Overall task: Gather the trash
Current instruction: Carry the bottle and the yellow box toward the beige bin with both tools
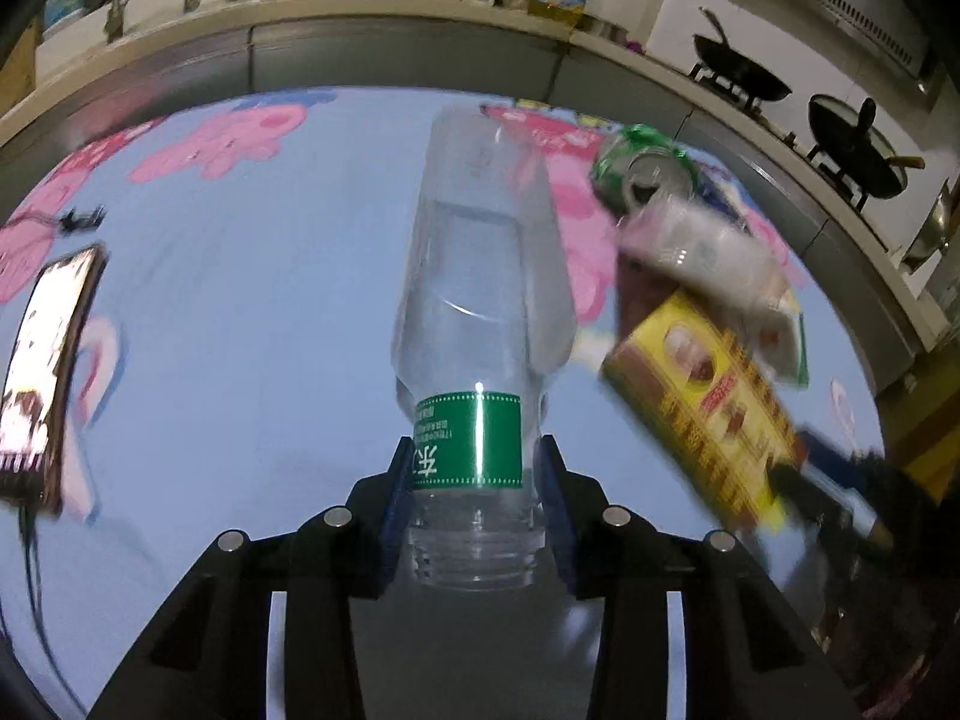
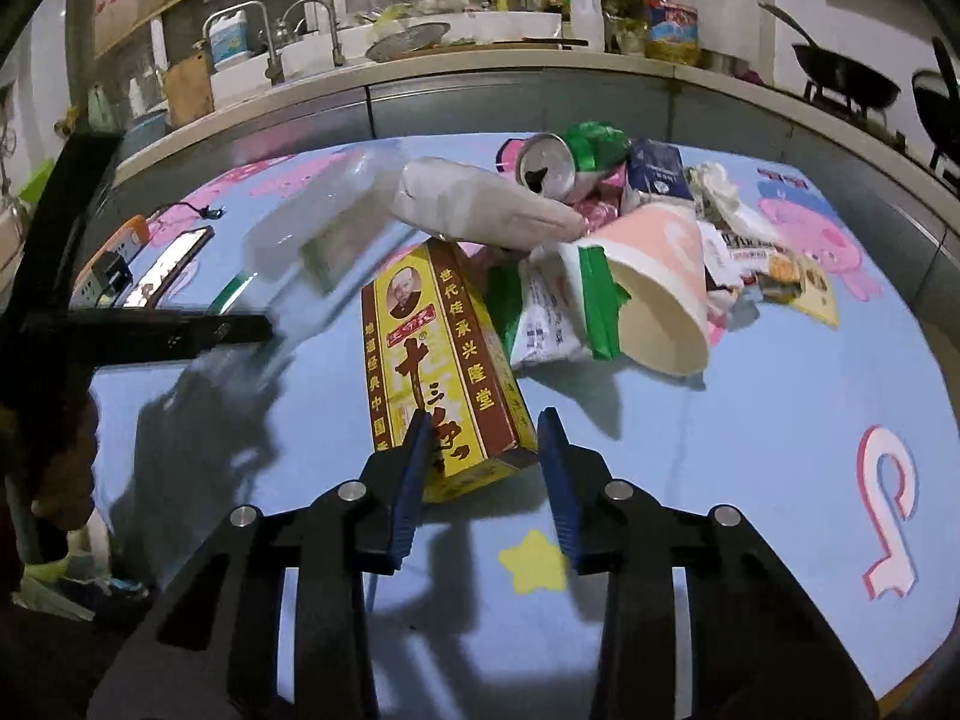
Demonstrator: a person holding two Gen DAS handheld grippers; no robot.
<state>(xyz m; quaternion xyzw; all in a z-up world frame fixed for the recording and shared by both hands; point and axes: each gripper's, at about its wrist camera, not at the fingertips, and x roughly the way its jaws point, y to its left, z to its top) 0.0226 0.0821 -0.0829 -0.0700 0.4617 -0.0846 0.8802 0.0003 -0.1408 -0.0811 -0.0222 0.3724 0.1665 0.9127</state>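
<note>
Left gripper (image 1: 474, 483): angled down over the tabletop (image 1: 240, 312), jaws part-closed, blue pads against the neck end of one clear bottle (image 1: 480, 324). Bottle uncapped, empty, green label band, its body reaching forward from the gripper; whether it is off the tabletop cannot be told.

Right gripper (image 2: 486, 432): angled down, jaws part-open and empty. One yellow box (image 2: 441, 366) lies on the tabletop just ahead, its near end between the fingertips, the left pad over its face; contact cannot be told.

Trash pile, beyond the right gripper:
- 1 paper cup (image 2: 654, 294), pink and cream, on its side, mouth toward the gripper.
- 1 can (image 2: 549, 165), silver top, opened, lying down at the far edge.
- 1 grey packet (image 2: 480, 204), resting over the box's far end.
- 1 dark blue carton (image 2: 657, 171), beside the can.
- Wrappers, crumpled, number unclear.

Elsewhere: 1 phone (image 1: 42, 372), screen lit, far left of the left gripper. Tabletop cover pale blue with pink cartoon prints.
</note>
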